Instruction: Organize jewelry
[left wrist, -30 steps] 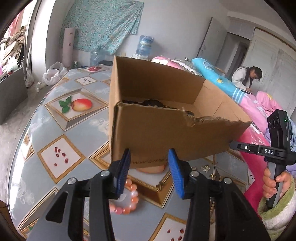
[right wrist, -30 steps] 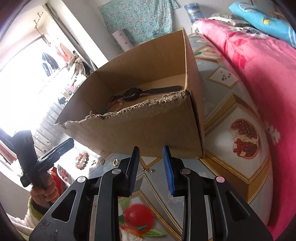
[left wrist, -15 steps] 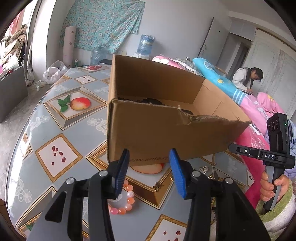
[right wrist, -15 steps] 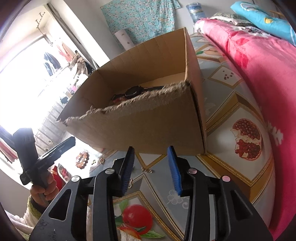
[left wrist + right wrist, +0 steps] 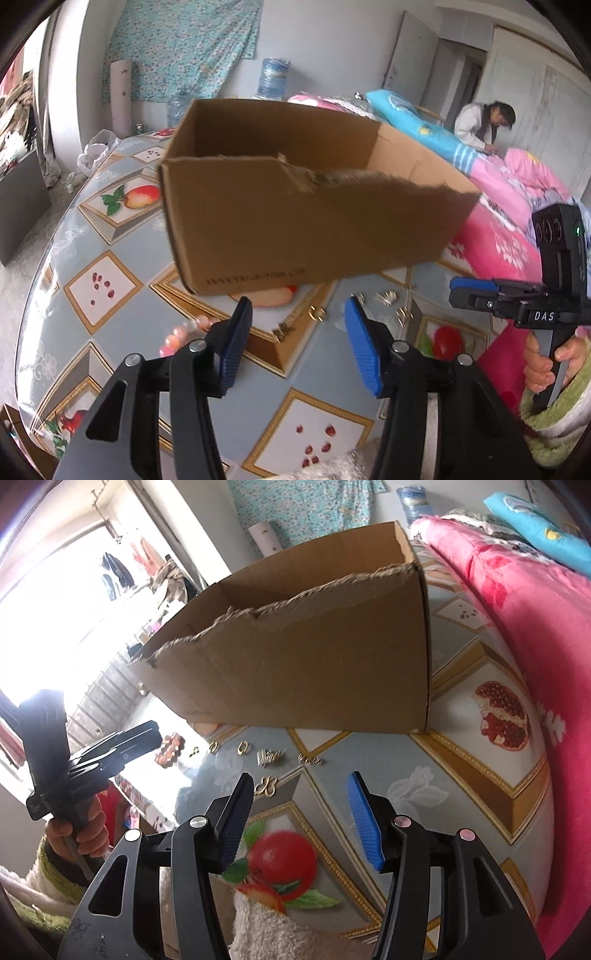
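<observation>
An open cardboard box [image 5: 303, 221] with a torn near rim stands on the fruit-patterned table; its near wall hides the inside. In front of it lie a pink bead bracelet [image 5: 181, 334], a gold ring [image 5: 317, 313] and small gold pieces [image 5: 386, 297]. My left gripper [image 5: 298, 306] hangs over this patch, jaws opening, nothing between them. In the right wrist view the box [image 5: 314, 664] is ahead, with a gold clasp [image 5: 266, 785], a clip cluster [image 5: 271, 757] and a brown bead bracelet [image 5: 170, 751] before it. My right gripper [image 5: 301, 781] is also opening and empty.
Pink bedding [image 5: 517, 609] borders the table on the right. The table's curved edge [image 5: 33, 295] drops off at the left. A person [image 5: 476, 129] sits far back by the bed. A white fluffy cloth [image 5: 273, 923] lies at the near edge.
Both grippers drew back from the box and sank a little while their jaws widened. The watch seen inside the box earlier is now hidden behind its near wall.
</observation>
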`<state>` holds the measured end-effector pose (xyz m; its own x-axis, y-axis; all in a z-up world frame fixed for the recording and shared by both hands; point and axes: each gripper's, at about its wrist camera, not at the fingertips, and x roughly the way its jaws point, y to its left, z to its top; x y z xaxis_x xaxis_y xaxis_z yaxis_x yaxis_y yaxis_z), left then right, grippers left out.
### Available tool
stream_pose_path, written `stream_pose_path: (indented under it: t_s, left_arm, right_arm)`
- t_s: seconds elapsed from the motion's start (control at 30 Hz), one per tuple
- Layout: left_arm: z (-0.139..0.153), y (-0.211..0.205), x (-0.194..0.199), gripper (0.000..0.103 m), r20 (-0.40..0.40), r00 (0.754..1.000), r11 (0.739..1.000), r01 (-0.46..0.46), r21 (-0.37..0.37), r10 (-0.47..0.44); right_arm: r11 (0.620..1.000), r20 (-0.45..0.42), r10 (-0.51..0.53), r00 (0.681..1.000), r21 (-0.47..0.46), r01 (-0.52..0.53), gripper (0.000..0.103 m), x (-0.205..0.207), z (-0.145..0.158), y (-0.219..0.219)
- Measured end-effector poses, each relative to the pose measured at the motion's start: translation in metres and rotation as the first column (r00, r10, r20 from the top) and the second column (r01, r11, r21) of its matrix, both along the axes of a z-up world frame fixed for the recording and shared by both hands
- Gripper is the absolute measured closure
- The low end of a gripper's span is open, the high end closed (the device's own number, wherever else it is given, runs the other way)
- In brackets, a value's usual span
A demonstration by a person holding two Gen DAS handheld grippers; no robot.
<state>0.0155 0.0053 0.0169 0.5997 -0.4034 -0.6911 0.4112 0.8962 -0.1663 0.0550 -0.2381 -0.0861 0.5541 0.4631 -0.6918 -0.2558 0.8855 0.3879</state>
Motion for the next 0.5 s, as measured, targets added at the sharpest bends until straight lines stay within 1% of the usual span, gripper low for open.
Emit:
stream_pose_path:
  t_s: [0.1, 0.27, 0.4, 0.5]
  left_arm:
    - [-0.004, -0.007, -0.007, 0.05, -0.006, 1.0, 1.0, 0.021, 0.019, -0.021]
    - [-0.012, -0.014, -0.014, 0.046, -0.032, 0.999, 0.999, 0.041, 0.026, -0.04]
    - [-0.017, -0.018, -0.017, 0.045, -0.047, 0.998, 0.998, 0.05, 0.029, -0.049]
    - [-0.019, -0.02, -0.02, 0.045, -0.053, 0.997, 0.998, 0.06, 0.03, -0.058]
  right_arm:
    - [1.0, 0.003, 0.009, 1.0, -0.01, -0.009, 0.052, -0.004, -0.001, 0.004]
    - [1.0, -0.005, 0.015, 1.0, -0.016, -0.015, 0.052, -0.007, -0.004, 0.008]
    - [1.0, -0.003, 0.022, 1.0, -0.02, -0.022, 0.052, -0.007, -0.005, 0.01]
    - [0.999, 0.017, 0.033, 0.999, -0.042, -0.033, 0.052, -0.01, -0.003, 0.012]
